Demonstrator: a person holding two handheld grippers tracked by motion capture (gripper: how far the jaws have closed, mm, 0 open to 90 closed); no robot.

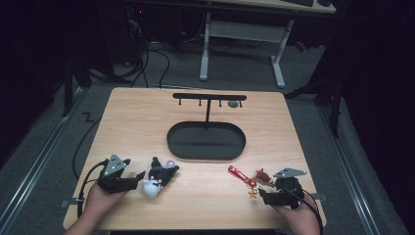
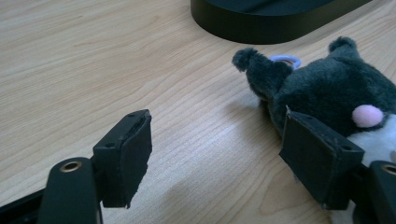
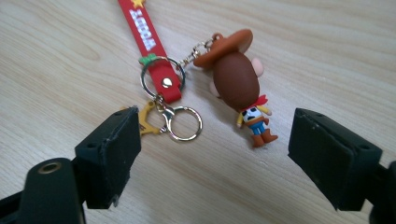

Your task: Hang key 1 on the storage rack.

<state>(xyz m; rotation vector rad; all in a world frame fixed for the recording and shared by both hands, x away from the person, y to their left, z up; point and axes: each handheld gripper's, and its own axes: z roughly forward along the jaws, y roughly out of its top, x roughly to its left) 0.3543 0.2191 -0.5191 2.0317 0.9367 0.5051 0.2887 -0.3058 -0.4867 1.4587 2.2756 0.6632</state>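
Note:
A dark grey and white plush toy (image 1: 159,180) (image 2: 336,91) with a pale purple ring lies at the table's front left. My left gripper (image 1: 138,178) (image 2: 219,158) stands open beside it, one jaw touching the plush's side, bare wood between the jaws. At the front right lies a keychain: a red strap (image 1: 239,174) (image 3: 149,46), metal rings (image 3: 184,122), a yellow star charm and a small cowboy figure (image 1: 263,176) (image 3: 238,81). My right gripper (image 1: 263,194) (image 3: 215,158) is open just short of it, jaws spread wider than the rings and figure.
A black stand with an oval base (image 1: 206,141) and a T-shaped hook bar (image 1: 209,97) sits mid-table behind both items. A small grey object (image 1: 233,104) hangs or lies under the bar's right end. Table edges are close behind both hands.

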